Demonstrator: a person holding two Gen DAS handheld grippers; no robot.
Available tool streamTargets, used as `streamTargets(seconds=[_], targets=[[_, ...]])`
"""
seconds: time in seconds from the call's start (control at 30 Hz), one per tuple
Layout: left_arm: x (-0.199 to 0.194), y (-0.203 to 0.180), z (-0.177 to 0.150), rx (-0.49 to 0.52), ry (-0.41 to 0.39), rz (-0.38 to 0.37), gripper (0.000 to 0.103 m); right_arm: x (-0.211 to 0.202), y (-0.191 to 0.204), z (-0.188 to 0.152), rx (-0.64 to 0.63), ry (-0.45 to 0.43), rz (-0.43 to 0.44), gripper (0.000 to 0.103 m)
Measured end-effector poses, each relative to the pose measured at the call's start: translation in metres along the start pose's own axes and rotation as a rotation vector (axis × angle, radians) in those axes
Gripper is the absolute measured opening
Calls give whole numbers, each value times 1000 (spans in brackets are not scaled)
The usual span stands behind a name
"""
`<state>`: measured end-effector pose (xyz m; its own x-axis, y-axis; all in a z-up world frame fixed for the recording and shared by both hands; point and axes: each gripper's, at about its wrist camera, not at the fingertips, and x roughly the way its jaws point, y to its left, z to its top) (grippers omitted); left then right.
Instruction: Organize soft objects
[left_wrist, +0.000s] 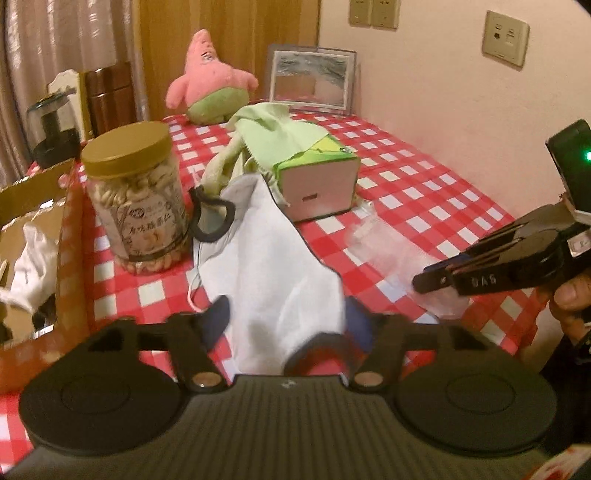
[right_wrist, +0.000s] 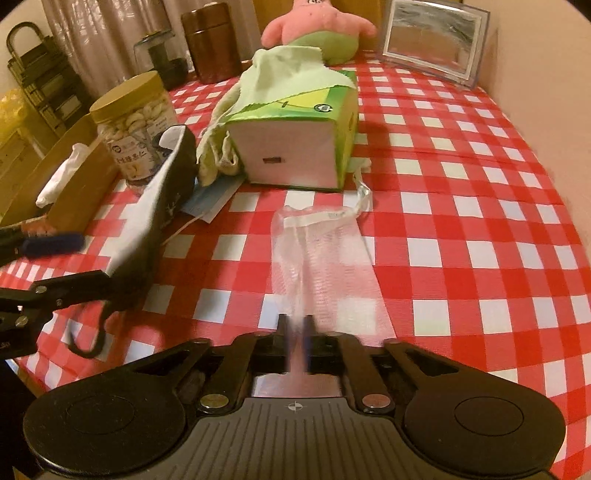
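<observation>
My left gripper (left_wrist: 284, 321) is open, with a white-lined black eye mask (left_wrist: 273, 258) lying between its fingers; whether it is gripped I cannot tell. From the right wrist view the mask (right_wrist: 155, 218) hangs lifted above the table at the left gripper (right_wrist: 55, 266). My right gripper (right_wrist: 295, 332) is shut on a sheer white mesh pouch (right_wrist: 321, 254) lying on the red-checked tablecloth (right_wrist: 461, 221). The right gripper (left_wrist: 443, 277) shows at right in the left view. A green cloth (left_wrist: 273, 129) drapes over a green tissue box (left_wrist: 317, 184). A pink starfish plush (left_wrist: 207, 81) sits at the back.
A cardboard box (left_wrist: 33, 236) with white cloth inside stands at the left table edge. A gold-lidded snack jar (left_wrist: 136, 199) stands beside it. A picture frame (left_wrist: 310, 79) leans on the wall. A blue face mask (right_wrist: 207, 203) lies by the tissue box. A kettle (left_wrist: 51, 125) stands beyond the table.
</observation>
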<state>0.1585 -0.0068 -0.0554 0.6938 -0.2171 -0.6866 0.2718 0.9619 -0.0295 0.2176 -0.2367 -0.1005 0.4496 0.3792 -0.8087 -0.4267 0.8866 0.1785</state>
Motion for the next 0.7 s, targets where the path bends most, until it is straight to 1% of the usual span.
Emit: streamTargets(seconds=[0.03,0.07,0.17,0.2,0.37,0.43,0.47,0.53,0.57,0.6,0.63,0.7], targets=[[2,2,2,6,-1,-16,69,0,0,0,-4,-5,3,56],[4,5,5,-1,-3,-38,69,-1,0,0,-4,-13,5,62],[9,15,13,-28,-4,-63,70,-5,-1,1,-6,-42,8,63],[12,16,15,-21,-1,-61,70,-4,-2,2,-2,-44,4,64],[39,11,14,88,62,-20,70,2,-5,5,-11,-26,-18,67],[50,9,12,118,81,-10,69,4,-6,6,-21,-25,-27,72],[55,8,10,131,94,-4,65,5,-7,6,-23,-24,-27,74],[64,8,7,133,128,-11,55,7,-8,7,-22,-24,-32,79],[67,10,6,123,142,-15,40,9,-9,8,-22,-23,-33,79],[68,11,5,118,146,-9,34,10,-10,8,-21,-21,-32,80],[69,11,5,121,148,-8,32,11,-11,9,-20,-19,-29,81],[67,13,5,118,141,-13,15,15,-13,9,-16,-5,-24,81]])
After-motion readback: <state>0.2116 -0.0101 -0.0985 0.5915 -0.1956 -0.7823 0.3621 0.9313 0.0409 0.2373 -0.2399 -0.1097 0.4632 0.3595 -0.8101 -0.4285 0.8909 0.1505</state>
